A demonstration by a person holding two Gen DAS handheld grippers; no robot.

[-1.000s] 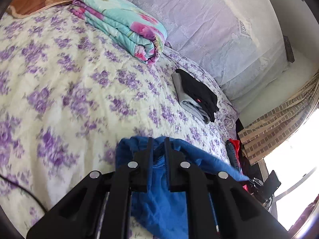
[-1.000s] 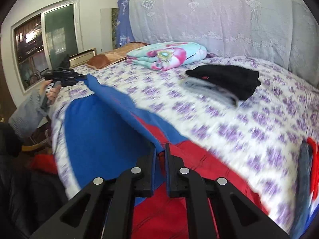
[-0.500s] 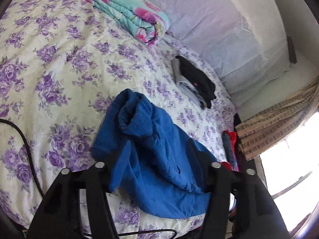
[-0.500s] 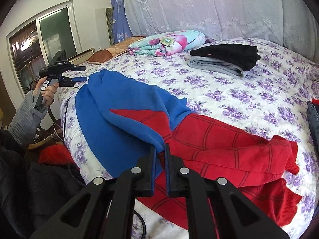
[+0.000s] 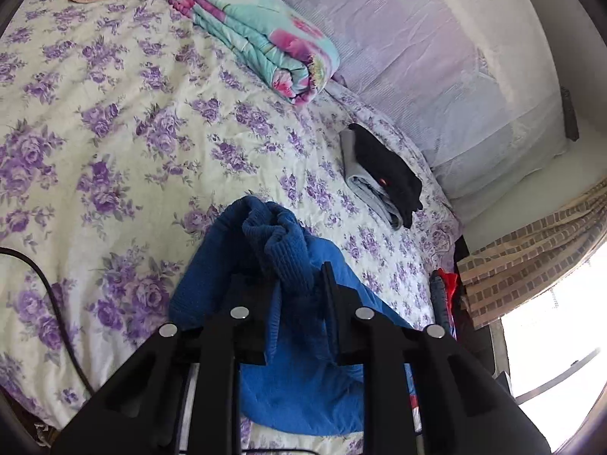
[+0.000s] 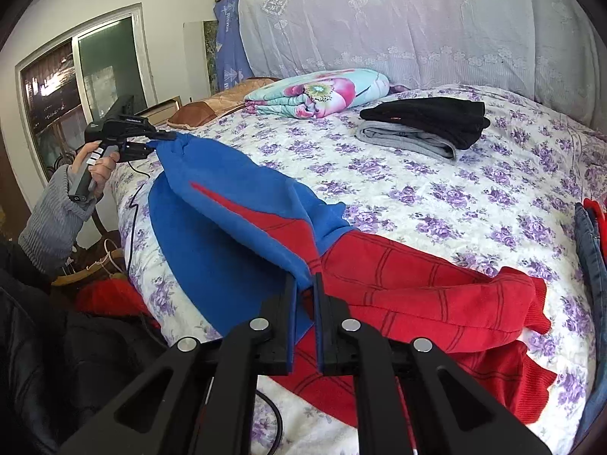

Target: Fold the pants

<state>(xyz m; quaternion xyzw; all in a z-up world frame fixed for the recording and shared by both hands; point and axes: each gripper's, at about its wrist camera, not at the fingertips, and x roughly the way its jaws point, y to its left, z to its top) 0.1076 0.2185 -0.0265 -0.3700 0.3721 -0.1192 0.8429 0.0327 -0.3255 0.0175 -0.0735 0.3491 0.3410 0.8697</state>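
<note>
Blue and red pants (image 6: 265, 227) lie across the near side of the floral bed (image 6: 455, 189). Their red legs (image 6: 436, 295) trail to the right. My right gripper (image 6: 304, 284) is shut on the blue waist edge and holds it raised. In the left wrist view my left gripper (image 5: 294, 276) has its jaws partly apart, with the bunched blue ribbed waistband (image 5: 284, 250) between them. In the right wrist view the left gripper (image 6: 151, 142) meets the far blue corner, which is lifted off the bed.
A folded floral blanket (image 5: 258, 34) lies at the head of the bed. A stack of folded black and grey clothes (image 5: 383, 178) sits beyond the pants. A black cable (image 5: 49, 288) runs over the bed's left edge. Other clothes (image 6: 588, 246) lie at the right.
My left gripper let go of the blue waistband and opened wide, then came back around the bunched waistband with narrower jaws. The right gripper stayed shut on the pants, now lifted taut.
</note>
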